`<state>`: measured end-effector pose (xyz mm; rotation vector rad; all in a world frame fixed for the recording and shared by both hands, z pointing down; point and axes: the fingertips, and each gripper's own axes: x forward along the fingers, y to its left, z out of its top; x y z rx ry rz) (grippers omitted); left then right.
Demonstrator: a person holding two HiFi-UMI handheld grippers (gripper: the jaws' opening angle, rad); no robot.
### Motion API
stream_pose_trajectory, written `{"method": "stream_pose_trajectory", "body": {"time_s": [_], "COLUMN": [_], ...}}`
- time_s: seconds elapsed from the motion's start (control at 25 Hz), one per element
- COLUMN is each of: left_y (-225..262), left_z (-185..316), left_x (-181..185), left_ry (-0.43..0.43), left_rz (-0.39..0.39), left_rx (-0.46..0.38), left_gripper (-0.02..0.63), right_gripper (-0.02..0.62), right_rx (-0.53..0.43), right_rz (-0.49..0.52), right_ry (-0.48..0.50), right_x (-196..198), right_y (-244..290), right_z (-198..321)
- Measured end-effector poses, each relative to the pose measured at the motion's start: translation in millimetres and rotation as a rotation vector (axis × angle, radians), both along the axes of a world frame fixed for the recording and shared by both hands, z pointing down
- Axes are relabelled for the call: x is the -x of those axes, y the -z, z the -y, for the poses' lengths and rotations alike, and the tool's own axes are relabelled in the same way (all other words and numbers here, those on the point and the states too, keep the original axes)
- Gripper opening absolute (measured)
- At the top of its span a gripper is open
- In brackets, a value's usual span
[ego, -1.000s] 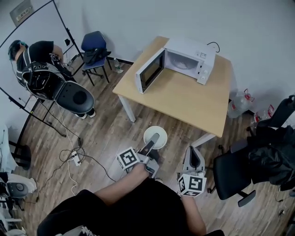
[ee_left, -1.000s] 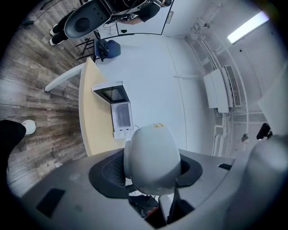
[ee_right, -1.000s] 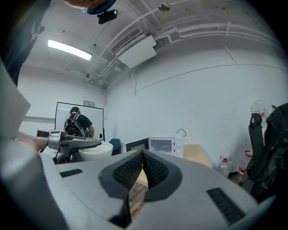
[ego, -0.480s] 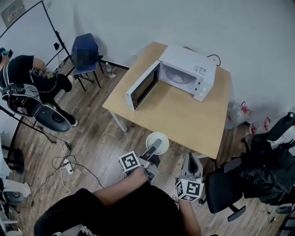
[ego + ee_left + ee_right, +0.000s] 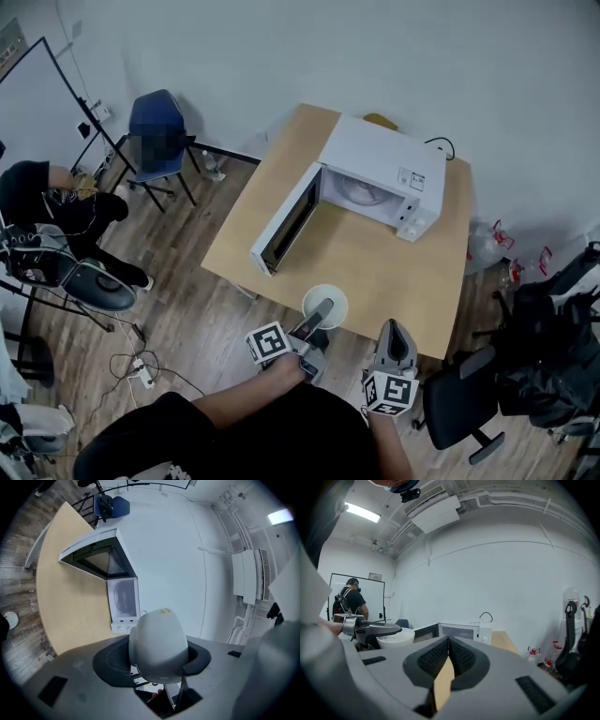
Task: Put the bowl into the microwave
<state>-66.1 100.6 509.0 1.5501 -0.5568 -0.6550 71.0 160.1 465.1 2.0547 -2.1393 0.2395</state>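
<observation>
The white bowl (image 5: 324, 305) hangs over the near edge of the wooden table (image 5: 375, 267), with my left gripper (image 5: 321, 312) shut on its rim. In the left gripper view the bowl (image 5: 158, 643) fills the space between the jaws, seen from the side. The white microwave (image 5: 380, 176) stands at the table's far side with its door (image 5: 286, 220) swung wide open to the left; its cavity (image 5: 123, 597) faces me. My right gripper (image 5: 394, 328) is held low beside the table's near right corner, its jaws closed together with nothing between them. From it I see the bowl (image 5: 396, 637) at the left.
A black office chair (image 5: 469, 394) piled with dark things stands at the right. A blue chair (image 5: 155, 131) and a seated person (image 5: 56, 202) are at the left by a whiteboard. Cables and a power strip (image 5: 141, 370) lie on the wooden floor. Water bottles (image 5: 487, 239) stand by the wall.
I have moved toward the table. The bowl in my left gripper went from over the floor to over the table's near edge. The right gripper came along beside it.
</observation>
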Motion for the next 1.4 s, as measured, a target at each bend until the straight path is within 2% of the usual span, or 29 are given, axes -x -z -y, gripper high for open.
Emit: {"method": "stream_pose_trajectory", "body": {"time_s": [0.12, 0.2, 0.4, 0.64, 0.76, 1.0, 1.4], "left_y": [3.3, -1.2, -6.0, -18.8, -28.8, -39.4, -75.4], "left_z": [31.0, 46.1, 80.0, 113.4, 128.3, 170.9, 254.4], "left_x": [-3.4, -3.3, -8.1, -14.7, -20.0, -29.0, -58.4], "left_ry": [-0.026, -0.047, -0.070, -0.063, -0.063, -0.011, 0.065], "left_rz": [-0.030, -0.009, -0.023, -0.002, 0.042, 0.104, 0.140], "left_rx": [-0.008, -0.010, -0.006, 0.006, 0.013, 0.032, 0.075], "left_gripper": [0.225, 0.225, 0.225, 0.225, 0.225, 0.225, 0.225], "right_gripper": [0.061, 0.061, 0.061, 0.061, 0.061, 0.061, 0.061], "right_rx": [0.008, 0.010, 0.028, 0.049, 0.055, 0.040, 0.050], "right_rz": [-0.006, -0.007, -0.001, 0.017, 0.034, 0.067, 0.081], "right_ry": [-0.022, -0.031, -0.052, -0.078, -0.072, 0.011, 0.017], "right_x": [2.1, 5.8, 9.5, -6.7, -8.9, -6.8, -54.0], "right_y": [-0.8, -2.2, -10.5, -21.2, -29.5, -28.6, -30.3], "right_z": [28.0, 40.8, 64.2, 87.7, 104.3, 148.2, 206.1]}}
